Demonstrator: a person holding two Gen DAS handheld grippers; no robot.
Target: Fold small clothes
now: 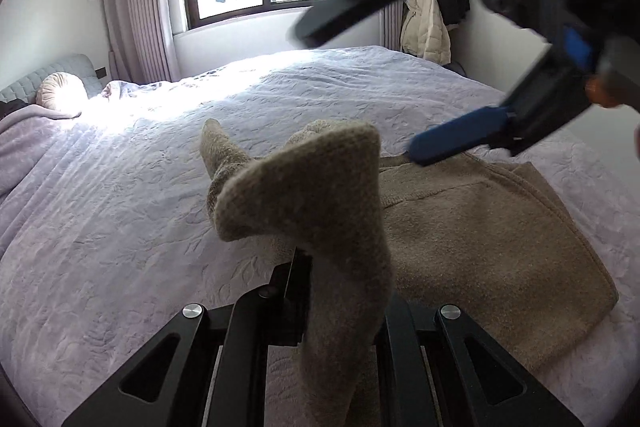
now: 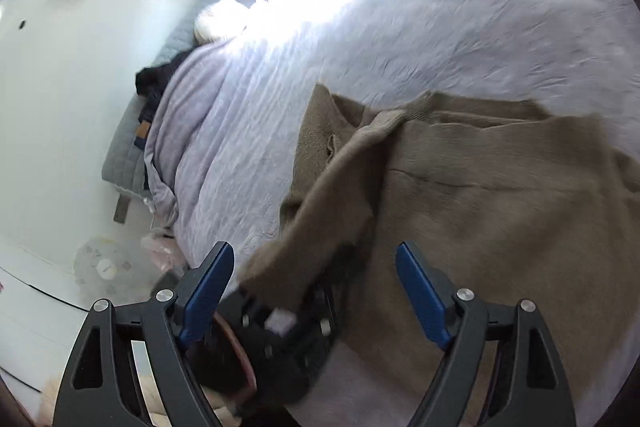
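A tan knit sweater (image 1: 480, 239) lies across the lower right of the frame on a lavender bedspread (image 1: 140, 187) — the left gripper (image 1: 340, 311) pinches its sleeve (image 1: 320, 187) up at centre, while the right gripper (image 2: 316, 279) hangs above, fingers spread wide, empty.

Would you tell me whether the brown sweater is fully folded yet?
Not yet: the sweater lies on the bed, one sleeve lifted in the left gripper.

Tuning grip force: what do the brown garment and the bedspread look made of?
Brown garment: looks like soft knit, wool or acrylic; matte, fuzzy, ribbed edge, limp where the left tongs pinch it. Bedspread: seems thin quilted cotton or polyester; pale lilac, stitched leaf pattern, slight sheen in sunlight.
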